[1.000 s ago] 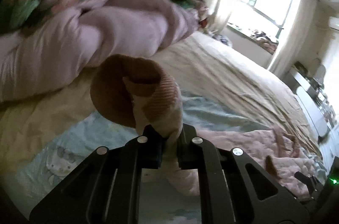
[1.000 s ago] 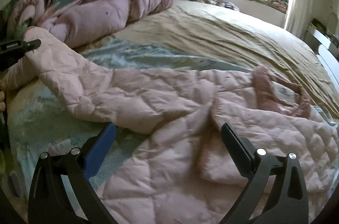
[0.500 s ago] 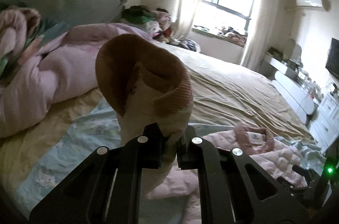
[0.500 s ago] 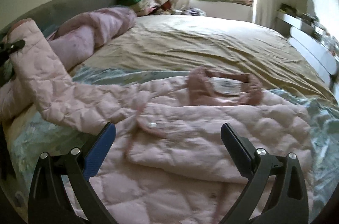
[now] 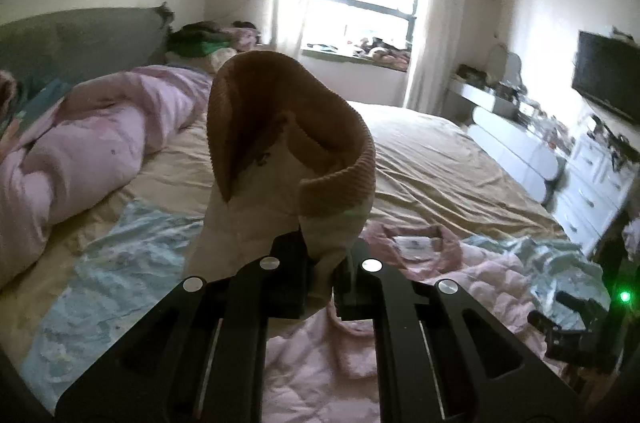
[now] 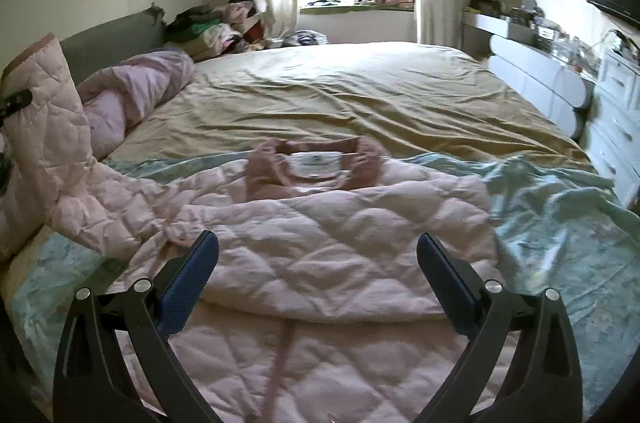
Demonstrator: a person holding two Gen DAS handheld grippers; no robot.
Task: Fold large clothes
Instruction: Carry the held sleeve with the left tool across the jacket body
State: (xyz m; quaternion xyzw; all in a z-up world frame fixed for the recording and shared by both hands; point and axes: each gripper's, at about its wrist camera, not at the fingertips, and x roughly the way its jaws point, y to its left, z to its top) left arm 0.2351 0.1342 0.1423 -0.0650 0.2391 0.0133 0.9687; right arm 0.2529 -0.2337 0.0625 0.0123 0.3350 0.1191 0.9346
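A pale pink quilted jacket [image 6: 340, 235] lies on the bed, front up, its brown ribbed collar [image 6: 312, 163] toward the window. My left gripper [image 5: 322, 263] is shut on the jacket's sleeve just below the brown ribbed cuff [image 5: 288, 127] and holds it upright above the bed. That raised sleeve [image 6: 48, 127] shows at the left of the right wrist view. My right gripper [image 6: 316, 263] is open and empty, hovering over the jacket's body. The jacket also shows in the left wrist view [image 5: 440, 275].
The bed has a tan sheet [image 6: 340, 95] and a light blue printed blanket [image 6: 560, 223] under the jacket. A rolled lilac duvet [image 6: 136, 91] lies along the grey headboard at left. White drawers [image 6: 616, 127] stand at right. A clothes pile [image 6: 212, 27] sits in the far corner.
My left gripper has lifted and turned the sleeve upward and toward the window. My right gripper has swung rightward to face the jacket's body and collar squarely, staying open.
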